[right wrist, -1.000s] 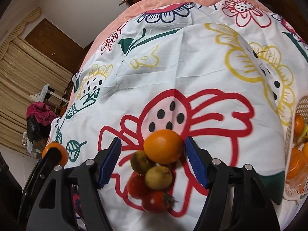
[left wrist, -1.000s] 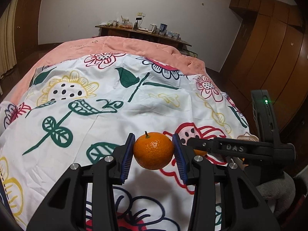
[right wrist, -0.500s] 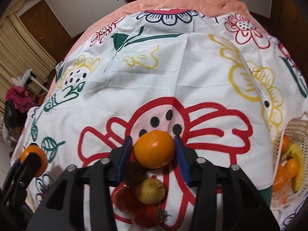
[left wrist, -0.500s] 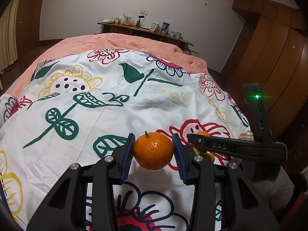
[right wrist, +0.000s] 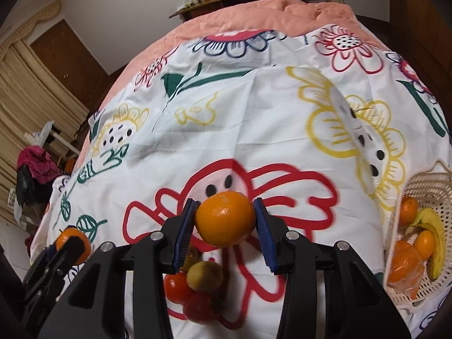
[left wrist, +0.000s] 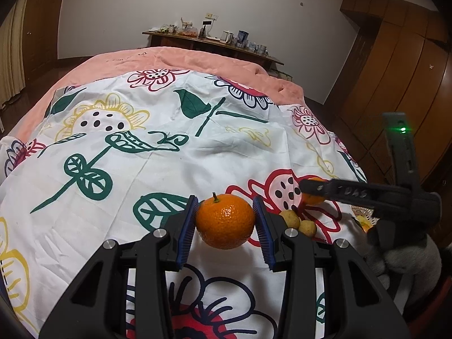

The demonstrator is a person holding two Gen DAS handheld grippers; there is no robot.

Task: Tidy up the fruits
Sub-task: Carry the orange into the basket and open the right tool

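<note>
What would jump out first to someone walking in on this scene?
Two black grippers, each clamped on an orange: the left gripper holds a stemmed mandarin, the right gripper a smooth orange. Beneath them spreads a loud flower-print sheet, and a cream basket of fruit sits at its right edge.

- Two grippers: the left gripper [left wrist: 225, 223] and the right gripper [right wrist: 225, 220].
- Each gripper holds one fruit. One is a mandarin with a stem [left wrist: 225, 220]. The other is a smooth orange [right wrist: 225, 219].
- Two yellow-brown round fruits [left wrist: 299, 222] lie on the cloth, seen in the left view.
- Two red tomatoes [right wrist: 177, 287] lie under the right gripper.
- One basket [right wrist: 426, 190] sits at the right.
- In the basket there is one banana [right wrist: 433, 240]. Around it are about four orange fruits [right wrist: 409, 210], but some are partly hidden, so the count is not sure.
- One flowered cloth [left wrist: 158, 166] covers the bed.
</note>
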